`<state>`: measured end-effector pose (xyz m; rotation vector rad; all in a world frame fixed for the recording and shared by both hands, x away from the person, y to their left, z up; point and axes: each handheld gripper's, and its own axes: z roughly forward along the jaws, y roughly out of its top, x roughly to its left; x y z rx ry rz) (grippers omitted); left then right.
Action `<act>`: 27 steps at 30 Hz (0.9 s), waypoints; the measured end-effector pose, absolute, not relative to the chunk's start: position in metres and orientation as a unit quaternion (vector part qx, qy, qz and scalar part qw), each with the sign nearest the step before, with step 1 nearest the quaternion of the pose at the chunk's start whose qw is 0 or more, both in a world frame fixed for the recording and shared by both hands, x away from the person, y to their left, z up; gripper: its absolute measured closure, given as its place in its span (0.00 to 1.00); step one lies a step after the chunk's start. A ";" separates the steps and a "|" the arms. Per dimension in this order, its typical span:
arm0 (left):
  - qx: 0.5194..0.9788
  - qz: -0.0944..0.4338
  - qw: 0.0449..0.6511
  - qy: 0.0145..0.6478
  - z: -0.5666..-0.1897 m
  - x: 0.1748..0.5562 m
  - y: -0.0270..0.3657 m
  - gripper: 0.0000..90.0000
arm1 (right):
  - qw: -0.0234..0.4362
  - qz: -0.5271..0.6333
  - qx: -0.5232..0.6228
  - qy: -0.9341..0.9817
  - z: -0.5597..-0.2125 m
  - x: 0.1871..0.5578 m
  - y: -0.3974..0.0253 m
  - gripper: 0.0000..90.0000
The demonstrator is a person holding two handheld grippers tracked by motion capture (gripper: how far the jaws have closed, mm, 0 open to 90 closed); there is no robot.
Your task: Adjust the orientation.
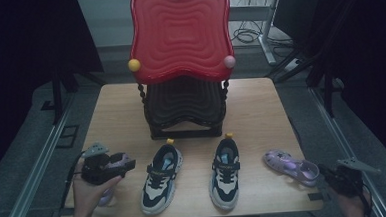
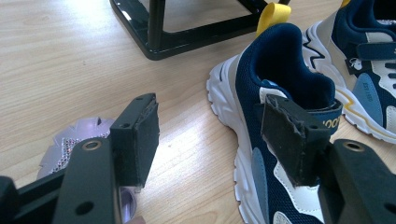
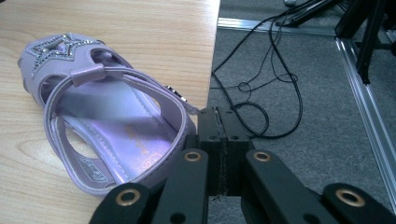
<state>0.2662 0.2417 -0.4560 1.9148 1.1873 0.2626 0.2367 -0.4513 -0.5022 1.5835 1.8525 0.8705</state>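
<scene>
Two navy and white sneakers stand side by side on the wooden table (image 1: 261,105), the left sneaker (image 1: 160,178) (image 2: 275,93) and the right sneaker (image 1: 224,173) (image 2: 369,70). A purple sandal (image 1: 290,167) (image 3: 107,116) lies near the table's right edge. A second purple sandal (image 1: 105,195) (image 2: 79,135) lies at the front left, partly hidden under the hand and jaw. My left gripper (image 1: 126,163) (image 2: 215,126) hovers open between that sandal and the left sneaker, holding nothing. My right gripper (image 1: 324,170) (image 3: 219,114) is shut and empty just off the table's edge, beside the right sandal's heel.
A two-tier rack stands at the back middle, a red wavy top (image 1: 179,34) over a black lower shelf (image 1: 183,109); its black base frame (image 2: 187,32) is close behind the sneakers. Cables (image 3: 261,88) lie on the grey floor right of the table.
</scene>
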 end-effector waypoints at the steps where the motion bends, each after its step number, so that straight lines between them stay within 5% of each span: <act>1: 0.765 0.105 0.423 0.475 -0.456 0.266 0.242 0.40 | 0.273 0.321 0.590 0.688 -0.502 0.237 -0.450 0.99; 27: 0.766 0.101 0.423 0.473 -0.456 0.268 0.242 0.40 | 0.223 0.330 0.553 0.732 -0.499 0.226 -0.410 0.99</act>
